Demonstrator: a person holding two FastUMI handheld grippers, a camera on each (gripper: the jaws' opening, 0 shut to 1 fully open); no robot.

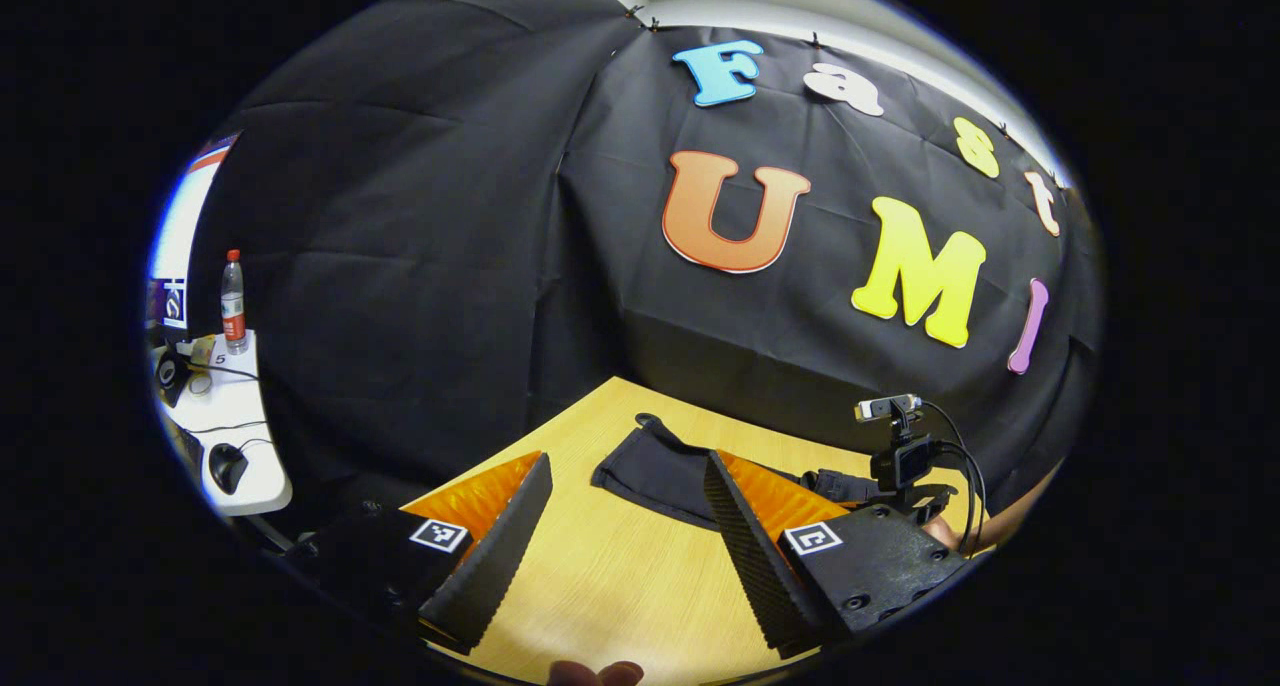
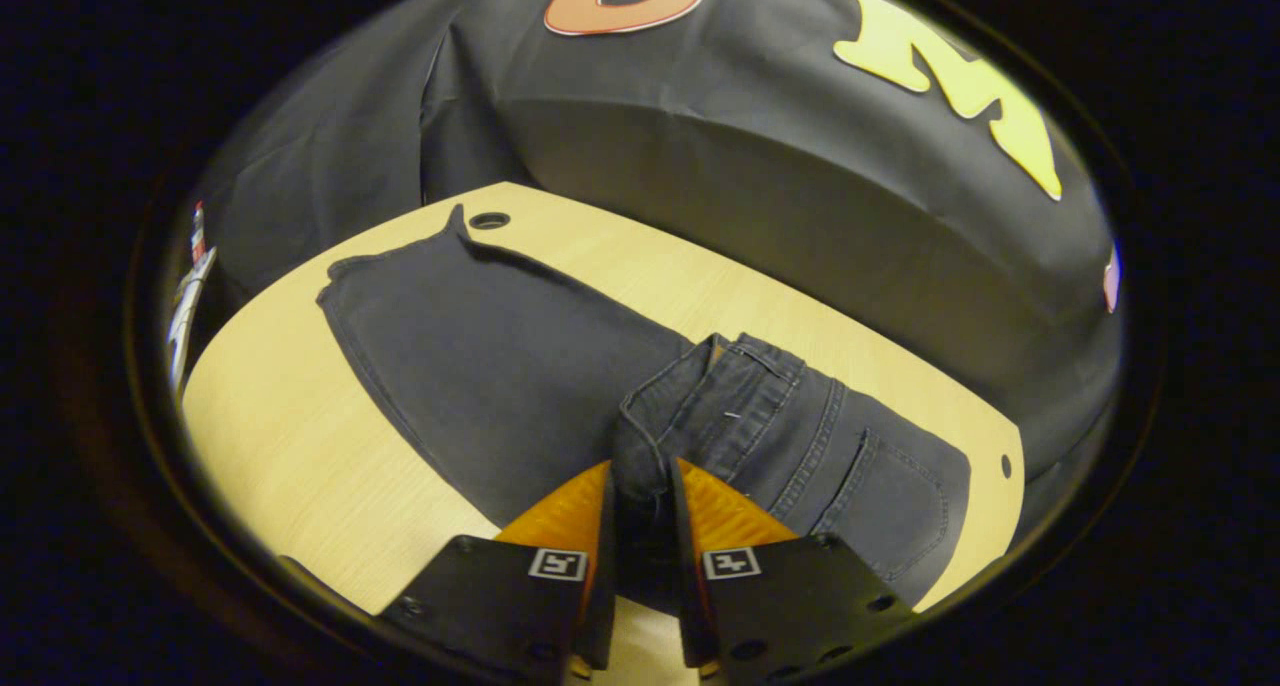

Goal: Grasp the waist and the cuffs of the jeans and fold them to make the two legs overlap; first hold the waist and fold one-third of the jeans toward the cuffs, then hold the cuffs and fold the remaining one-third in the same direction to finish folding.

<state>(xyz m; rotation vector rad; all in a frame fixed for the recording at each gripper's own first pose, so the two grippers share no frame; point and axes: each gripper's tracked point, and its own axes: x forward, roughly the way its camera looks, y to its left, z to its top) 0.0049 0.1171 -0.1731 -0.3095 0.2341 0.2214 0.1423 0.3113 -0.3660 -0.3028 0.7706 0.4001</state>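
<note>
Dark grey jeans (image 2: pixel 500 366) lie along the wooden table (image 2: pixel 270 436) with the legs stacked, their cuffs (image 2: pixel 390 266) at the far left end. The waist (image 2: pixel 740 406) is lifted and turned over toward the legs, and my right gripper (image 2: pixel 641 478) is shut on the waistband edge. In the left gripper view, the cuff end of the jeans (image 1: pixel 650 471) lies just ahead of my left gripper (image 1: pixel 628 461), which hangs open above bare table with nothing between its fingers. The right gripper (image 1: pixel 905 461), with its camera and cables, shows at the far right over the jeans.
A white side table (image 1: pixel 235 436) at the far left carries a bottle (image 1: pixel 233 301) and cables. The wooden table has a round hole (image 2: pixel 489 220) near the cuffs and a small one (image 2: pixel 1005 465) at the right end. Fingertips of a hand (image 1: pixel 595 673) show below.
</note>
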